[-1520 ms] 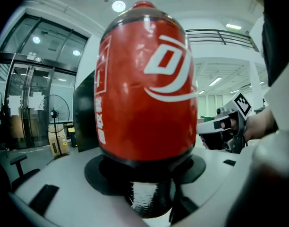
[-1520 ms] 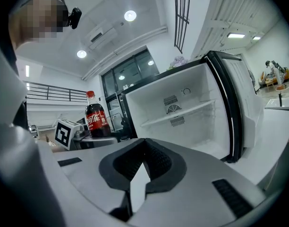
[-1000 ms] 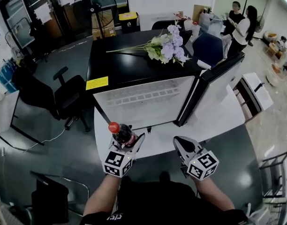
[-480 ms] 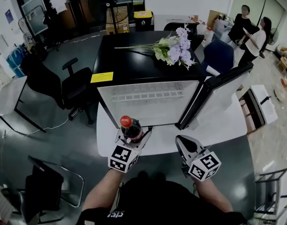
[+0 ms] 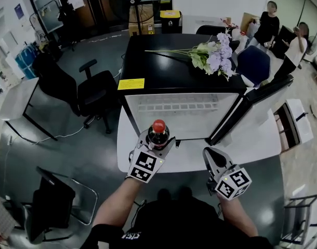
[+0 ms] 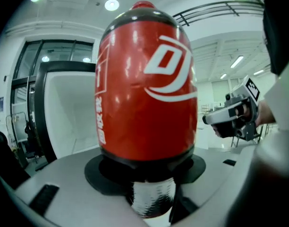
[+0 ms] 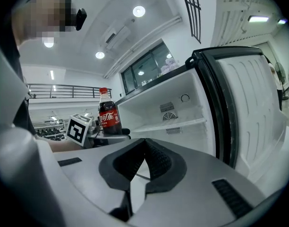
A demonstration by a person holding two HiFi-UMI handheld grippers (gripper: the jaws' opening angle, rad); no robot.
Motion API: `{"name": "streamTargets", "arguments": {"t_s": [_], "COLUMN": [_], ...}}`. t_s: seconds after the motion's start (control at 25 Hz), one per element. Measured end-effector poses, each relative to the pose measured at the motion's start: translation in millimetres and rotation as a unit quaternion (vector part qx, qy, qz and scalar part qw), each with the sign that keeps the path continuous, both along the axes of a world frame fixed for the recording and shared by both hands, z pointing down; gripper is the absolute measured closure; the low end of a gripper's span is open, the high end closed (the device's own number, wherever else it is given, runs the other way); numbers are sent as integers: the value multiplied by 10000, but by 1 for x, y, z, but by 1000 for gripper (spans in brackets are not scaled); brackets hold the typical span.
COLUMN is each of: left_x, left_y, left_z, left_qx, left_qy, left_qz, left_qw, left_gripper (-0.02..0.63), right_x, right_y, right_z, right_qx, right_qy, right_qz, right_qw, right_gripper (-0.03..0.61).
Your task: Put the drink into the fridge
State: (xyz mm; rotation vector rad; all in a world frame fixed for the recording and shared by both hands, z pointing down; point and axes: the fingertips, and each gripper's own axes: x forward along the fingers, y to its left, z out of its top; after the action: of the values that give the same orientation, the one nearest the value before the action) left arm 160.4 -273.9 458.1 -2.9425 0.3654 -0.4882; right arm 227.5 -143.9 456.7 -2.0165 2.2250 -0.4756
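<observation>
Fridge front (image 5: 179, 113): left fingers (image 6: 55, 186) around bottle (image 6: 144, 89)

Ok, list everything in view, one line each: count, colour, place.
plastic cola bottle with red cap and label: one, dark and red, upright in the left gripper, before the open fridge
small fridge: one, white with black top, on the table
fridge door: one, black-edged, white inside, swung open rightward
bunch of long-stemmed flowers: one, purple and white, lying on the fridge top
rectangular label: one, yellow, front left of the fridge top
table: one, white, under the fridge
office chair: one, black, left of the fridge
yellow-lidded bin: one, dark, far wall
people: two, one in black, far right
left gripper: one, grey, shut on the bottle
right gripper: one, grey, jaws together, empty
</observation>
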Motion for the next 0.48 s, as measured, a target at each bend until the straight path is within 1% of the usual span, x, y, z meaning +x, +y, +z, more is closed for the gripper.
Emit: {"name": "streamTargets", "arguments": {"t_s": [0.16,0.28,0.48], "left_x": [14,24,33], "left_y": [-13,-24,-34], "left_z": [9,14,19], "left_qx": [423,715,973], "left_qy": [-509,-858,-1310], "left_qz": [-26,-125,-208], "left_qw": [9978,9937,9864], "left_gripper": [354,354,354], "right_x": [17,30,43], "right_y": [-2,-1,4], "right_z": [2,-1,4], "right_qx": [-31,28,37], "right_qy": [-69,-94,-223], "right_qz": [-86,-116,-127], "right_qw": [9999,9999,9997], "right_gripper": [565,565,565]}}
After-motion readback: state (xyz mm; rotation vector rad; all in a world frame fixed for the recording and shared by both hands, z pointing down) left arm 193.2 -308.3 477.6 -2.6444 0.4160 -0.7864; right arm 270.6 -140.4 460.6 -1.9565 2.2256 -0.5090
